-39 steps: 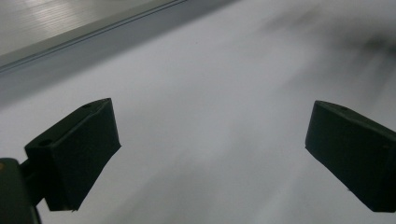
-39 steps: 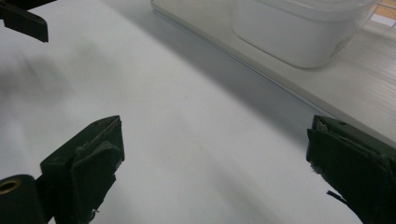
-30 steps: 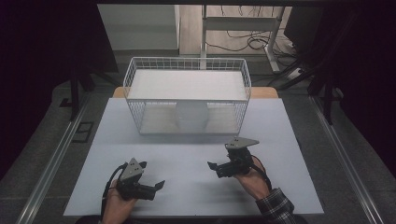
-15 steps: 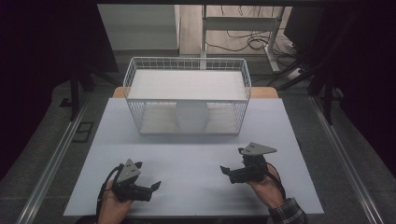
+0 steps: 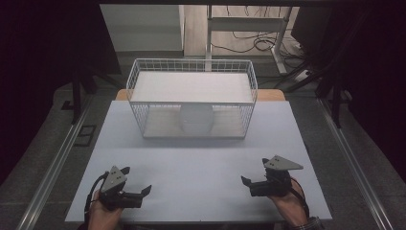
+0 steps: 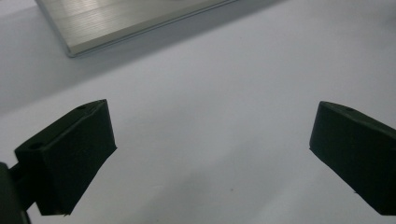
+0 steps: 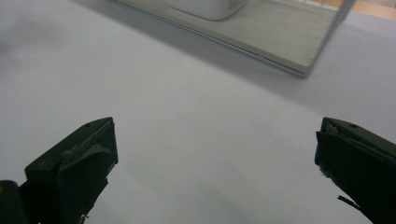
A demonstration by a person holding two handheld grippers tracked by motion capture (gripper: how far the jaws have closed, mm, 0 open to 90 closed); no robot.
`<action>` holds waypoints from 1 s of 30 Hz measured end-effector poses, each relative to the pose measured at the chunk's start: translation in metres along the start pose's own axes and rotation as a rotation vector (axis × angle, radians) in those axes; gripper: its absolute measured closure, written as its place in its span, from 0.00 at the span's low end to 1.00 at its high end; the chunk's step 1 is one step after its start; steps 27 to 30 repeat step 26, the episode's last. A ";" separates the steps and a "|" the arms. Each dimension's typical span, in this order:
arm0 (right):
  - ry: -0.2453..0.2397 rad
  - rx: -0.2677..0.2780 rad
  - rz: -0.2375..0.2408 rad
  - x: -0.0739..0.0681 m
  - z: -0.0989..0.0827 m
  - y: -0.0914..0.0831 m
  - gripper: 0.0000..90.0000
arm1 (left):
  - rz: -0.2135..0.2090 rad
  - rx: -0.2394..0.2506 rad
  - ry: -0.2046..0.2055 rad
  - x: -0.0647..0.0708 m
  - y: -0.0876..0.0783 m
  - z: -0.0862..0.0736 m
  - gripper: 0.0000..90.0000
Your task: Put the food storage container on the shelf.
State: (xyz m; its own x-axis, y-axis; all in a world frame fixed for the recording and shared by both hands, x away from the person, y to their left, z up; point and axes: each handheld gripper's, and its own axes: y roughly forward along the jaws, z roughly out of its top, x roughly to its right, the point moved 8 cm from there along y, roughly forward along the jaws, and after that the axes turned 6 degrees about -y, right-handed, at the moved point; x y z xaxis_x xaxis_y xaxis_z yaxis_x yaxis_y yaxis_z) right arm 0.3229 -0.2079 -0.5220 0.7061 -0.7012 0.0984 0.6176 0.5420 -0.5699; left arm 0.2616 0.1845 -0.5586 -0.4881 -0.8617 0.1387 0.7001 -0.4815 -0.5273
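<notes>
My left gripper [image 5: 137,179] is held low over the white table [image 5: 201,163] near its front left edge, jaws wide open with nothing between them. In the left gripper view its fingertips [image 6: 210,140] frame bare tabletop. Held by the other hand near the front right, my right gripper [image 5: 254,172] is also open and empty; the right gripper view has its jaws spread [image 7: 215,149] over bare table. A white wire basket [image 5: 191,67] stands at the back middle, well beyond both grippers. A white rounded object [image 5: 196,119] sits on its lower board.
The basket's pale base board [image 6: 116,23] lies ahead of the left gripper, and its corner [image 7: 280,42] ahead of the right one, with the white object [image 7: 205,7] on it. Dark floor, metal rails and cables surround the table.
Both grippers have drawn back toward the near edge. The right one has also shifted right, the left one slightly left. Both stayed open.
</notes>
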 end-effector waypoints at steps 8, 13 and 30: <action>0.040 -0.027 -0.019 0.004 -0.023 -0.012 0.00 | 0.011 0.004 -0.021 -0.006 -0.004 -0.008 0.00; 0.064 -0.063 -0.002 0.002 -0.039 -0.014 0.00 | 0.014 -0.018 -0.028 -0.008 -0.003 -0.013 0.00; 0.093 -0.101 -0.003 0.001 -0.051 -0.013 0.00 | 0.015 -0.068 -0.053 -0.011 0.001 -0.020 0.00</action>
